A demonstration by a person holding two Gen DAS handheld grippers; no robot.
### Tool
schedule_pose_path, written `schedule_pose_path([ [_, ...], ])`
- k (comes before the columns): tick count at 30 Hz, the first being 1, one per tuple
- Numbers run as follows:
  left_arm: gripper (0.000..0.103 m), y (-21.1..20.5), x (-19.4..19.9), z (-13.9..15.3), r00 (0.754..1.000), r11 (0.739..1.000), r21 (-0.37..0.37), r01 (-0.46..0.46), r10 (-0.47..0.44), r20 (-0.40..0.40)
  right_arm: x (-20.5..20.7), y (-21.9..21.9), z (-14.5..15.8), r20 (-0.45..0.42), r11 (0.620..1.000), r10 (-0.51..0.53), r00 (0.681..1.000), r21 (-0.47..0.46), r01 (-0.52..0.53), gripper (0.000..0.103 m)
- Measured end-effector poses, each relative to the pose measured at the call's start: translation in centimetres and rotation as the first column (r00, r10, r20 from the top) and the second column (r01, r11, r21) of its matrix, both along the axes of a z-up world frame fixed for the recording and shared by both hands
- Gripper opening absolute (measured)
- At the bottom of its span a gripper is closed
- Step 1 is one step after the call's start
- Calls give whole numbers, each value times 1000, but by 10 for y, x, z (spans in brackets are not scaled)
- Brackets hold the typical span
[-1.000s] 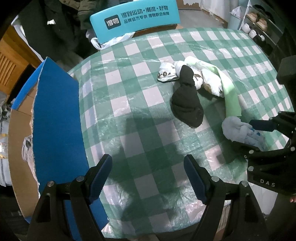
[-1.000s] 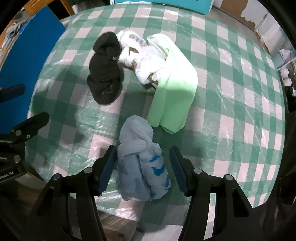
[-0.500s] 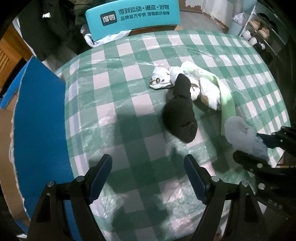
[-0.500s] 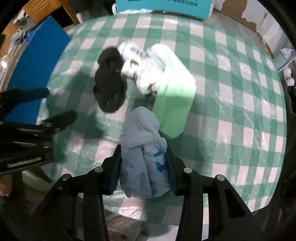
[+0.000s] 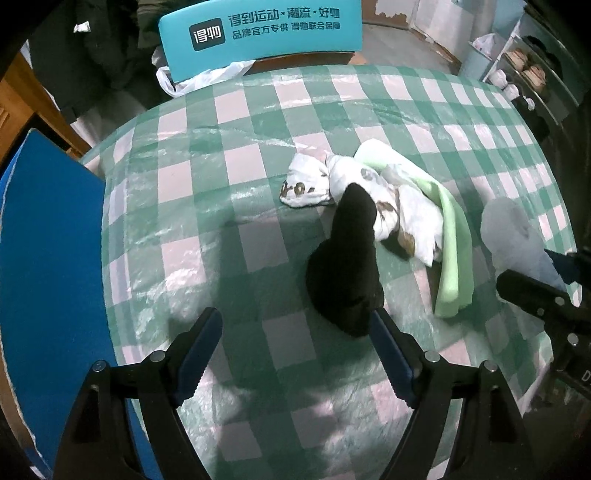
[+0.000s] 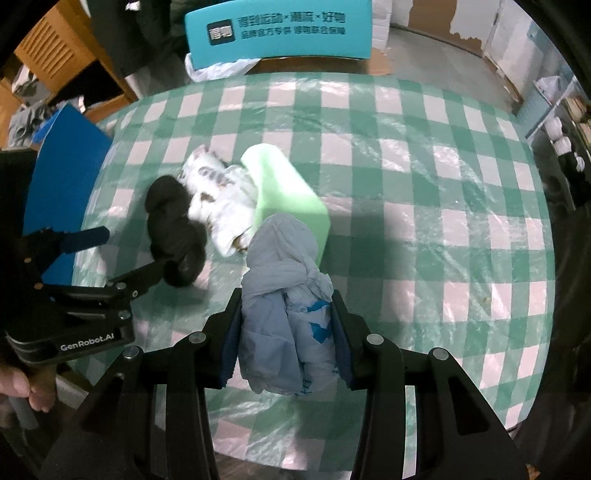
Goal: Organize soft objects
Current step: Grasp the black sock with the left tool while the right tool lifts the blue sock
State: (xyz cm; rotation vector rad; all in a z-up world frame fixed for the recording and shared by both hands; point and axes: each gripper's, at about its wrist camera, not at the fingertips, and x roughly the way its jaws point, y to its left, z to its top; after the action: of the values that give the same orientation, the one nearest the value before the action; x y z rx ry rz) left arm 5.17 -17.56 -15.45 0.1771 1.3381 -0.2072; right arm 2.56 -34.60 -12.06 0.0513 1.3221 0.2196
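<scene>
My right gripper (image 6: 286,332) is shut on a knotted pale blue cloth bundle (image 6: 284,295) and holds it above the table; the bundle also shows in the left wrist view (image 5: 513,236). A black cloth bundle (image 5: 347,273) lies on the checked table, just beyond my open, empty left gripper (image 5: 295,354), near its right finger. Behind it lie a white patterned cloth (image 5: 369,195) and a folded light green cloth (image 5: 454,258). In the right wrist view they show as the black bundle (image 6: 173,232), white cloth (image 6: 221,199) and green cloth (image 6: 288,188).
The round table (image 5: 229,155) has a green-and-white checked plastic cover. A blue-lined cardboard box (image 5: 44,251) stands at its left edge. A teal chair back (image 5: 258,33) with a white bag stands at the far side. Shelves with shoes (image 5: 524,70) are at the far right.
My right gripper closed on the pale blue bundle and lifted it off the table. My left gripper moved forward toward the black bundle, still open.
</scene>
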Motion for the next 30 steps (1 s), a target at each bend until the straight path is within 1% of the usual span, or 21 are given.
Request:
schedule_pose_path([
  [1, 88, -1, 2, -1, 1000, 1000, -7, -9, 9, 0, 1, -2, 0, 0, 1000, -5, 1000, 3, 5, 42],
  [3, 88, -3, 7, -2, 1000, 999, -22, -25, 25, 3, 3, -4, -2, 0, 1000, -13, 1000, 9, 13, 42],
  [7, 88, -8, 17, -10, 999, 998, -48, -47, 46, -18, 6, -8, -6, -3, 1000, -25, 1000, 15, 25, 42],
  [9, 88, -11, 21, -14, 998, 997, -51, -53, 52, -24, 7, -10, -6, -3, 999, -29, 1000, 15, 29, 42],
  [15, 88, -15, 28, -23, 998, 998, -43, -55, 54, -9, 8, -16, -9, -7, 999, -46, 999, 22, 47, 42],
  [16, 87, -15, 28, -24, 999, 997, -49, -54, 54, -5, 8, -17, -9, -8, 999, -48, 999, 24, 48, 42],
  [18, 82, -14, 28, -24, 998, 997, -57, -57, 57, -1, 7, -19, -9, -9, 998, -49, 999, 24, 49, 42],
  [19, 75, -14, 29, -25, 998, 997, -59, -58, 58, -4, 8, -19, -9, -10, 998, -49, 999, 25, 49, 42],
  [20, 72, -14, 29, -25, 998, 996, -69, -56, 56, -11, 8, -19, -10, -10, 998, -49, 999, 25, 49, 42],
  [21, 63, -13, 30, -26, 999, 995, -80, -52, 51, -17, 8, -18, -10, -10, 998, -49, 999, 26, 49, 42],
  [22, 56, -13, 30, -25, 999, 996, -72, -51, 50, -8, 8, -18, -10, -10, 999, -48, 999, 26, 48, 42],
  [24, 44, -12, 32, -25, 999, 996, -75, -41, 40, -11, 9, -17, -10, -9, 999, -46, 999, 26, 46, 42],
  [30, 41, -10, 25, -18, 1000, 998, -54, -24, 25, 15, 11, -10, -6, 2, 999, -35, 999, 21, 35, 42],
])
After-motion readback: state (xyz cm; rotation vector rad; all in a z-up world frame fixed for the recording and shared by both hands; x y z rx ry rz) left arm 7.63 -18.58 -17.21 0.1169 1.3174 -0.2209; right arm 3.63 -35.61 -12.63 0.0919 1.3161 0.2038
